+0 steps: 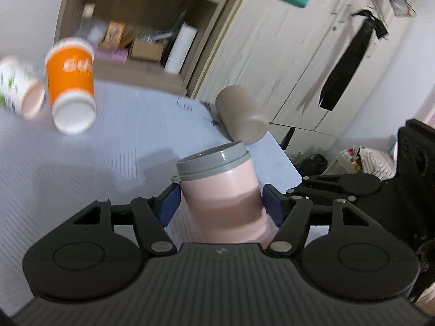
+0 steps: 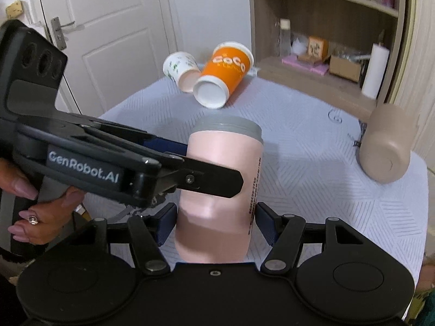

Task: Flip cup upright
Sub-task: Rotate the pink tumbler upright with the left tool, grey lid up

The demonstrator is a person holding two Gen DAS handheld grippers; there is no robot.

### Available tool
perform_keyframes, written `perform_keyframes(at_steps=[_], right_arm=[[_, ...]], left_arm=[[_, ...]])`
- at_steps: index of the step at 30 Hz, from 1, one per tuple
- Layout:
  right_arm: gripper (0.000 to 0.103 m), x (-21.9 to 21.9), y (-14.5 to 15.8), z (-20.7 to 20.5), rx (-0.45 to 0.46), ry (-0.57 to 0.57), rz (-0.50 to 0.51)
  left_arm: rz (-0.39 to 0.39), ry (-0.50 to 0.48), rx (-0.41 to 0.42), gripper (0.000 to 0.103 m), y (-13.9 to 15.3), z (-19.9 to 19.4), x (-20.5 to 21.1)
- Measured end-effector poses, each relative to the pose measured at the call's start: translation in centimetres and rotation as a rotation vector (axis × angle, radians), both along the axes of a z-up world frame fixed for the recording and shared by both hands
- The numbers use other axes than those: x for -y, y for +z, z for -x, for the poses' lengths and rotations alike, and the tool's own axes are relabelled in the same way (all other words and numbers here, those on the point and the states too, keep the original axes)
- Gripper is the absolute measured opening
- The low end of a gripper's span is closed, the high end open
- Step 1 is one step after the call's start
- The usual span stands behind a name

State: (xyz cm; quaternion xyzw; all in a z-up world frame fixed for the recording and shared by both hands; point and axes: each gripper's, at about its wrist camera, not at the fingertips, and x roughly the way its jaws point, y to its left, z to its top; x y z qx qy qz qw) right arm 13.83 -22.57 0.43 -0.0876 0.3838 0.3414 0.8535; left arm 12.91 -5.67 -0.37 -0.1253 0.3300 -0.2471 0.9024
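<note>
Quilted white table point(image 2: 312, 146), wooden shelving point(image 2: 326, 13), door point(image 2: 108, 27)

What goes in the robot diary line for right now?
pink cup: upright, held | left gripper: shut on it | right gripper: around it, grip unclear | orange cup: on side

Both wrist cams sit close behind their fingers, left facing the wardrobe point(image 1: 285, 62), right facing the door point(image 2: 108, 27); 2 views share the cup point(image 1: 225, 190) point(image 2: 220, 190), table point(image 1: 108, 149) point(image 2: 312, 163), shelf point(image 1: 152, 27) point(image 2: 326, 13).

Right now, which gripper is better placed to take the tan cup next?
Right. The tan cup lies on its side toward the right gripper's right; the left gripper reaches in from the left, across the pink cup.
</note>
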Motion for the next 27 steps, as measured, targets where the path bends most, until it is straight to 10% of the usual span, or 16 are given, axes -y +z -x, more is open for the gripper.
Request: perform_keyframes(at_steps=[27], right_arm=[[0.067,-1.7,-2.6,-0.9,0.396,-0.132,-0.059]], left_arm=[[-0.195,-0.074,0.314,0.061,1.2,-2.1,1.1]])
